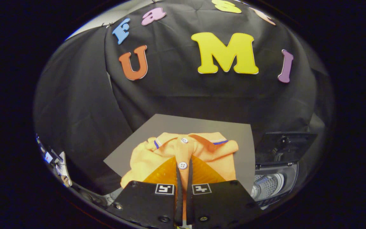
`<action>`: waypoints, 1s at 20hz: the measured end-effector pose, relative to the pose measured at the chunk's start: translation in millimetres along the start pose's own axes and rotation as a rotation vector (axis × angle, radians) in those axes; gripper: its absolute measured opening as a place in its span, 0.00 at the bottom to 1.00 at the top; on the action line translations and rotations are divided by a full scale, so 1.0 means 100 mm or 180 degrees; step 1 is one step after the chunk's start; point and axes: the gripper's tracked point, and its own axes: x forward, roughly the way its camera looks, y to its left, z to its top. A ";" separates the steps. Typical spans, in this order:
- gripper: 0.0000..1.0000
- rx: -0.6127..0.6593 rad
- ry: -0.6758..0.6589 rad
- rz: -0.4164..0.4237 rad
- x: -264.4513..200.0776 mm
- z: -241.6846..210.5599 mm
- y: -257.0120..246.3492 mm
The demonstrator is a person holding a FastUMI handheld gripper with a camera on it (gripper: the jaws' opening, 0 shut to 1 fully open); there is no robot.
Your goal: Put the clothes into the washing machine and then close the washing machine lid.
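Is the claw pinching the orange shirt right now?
Touching. In the gripper view the claw is nearly closed, its tips squeezed on the orange shirt at the button strip, with fabric caught in the narrow slit between them.

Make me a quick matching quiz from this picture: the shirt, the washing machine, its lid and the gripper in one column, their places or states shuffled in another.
1 orange shirt
2 washing machine
3 washer lid
4 gripper

A raised open
B folded on the grey board
C fingers nearly closed at the shirt's placket
D beside the board, drum showing

Pairs: 1-B, 2-D, 3-A, 4-C
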 end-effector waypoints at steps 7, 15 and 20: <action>0.08 0.0061 -0.0583 -0.0042 -0.92 0.38 -0.21; 0.08 0.0079 -0.1120 -0.0399 -2.06 0.75 -1.01; 0.07 0.0142 -0.1194 -0.0706 -2.44 0.77 -1.82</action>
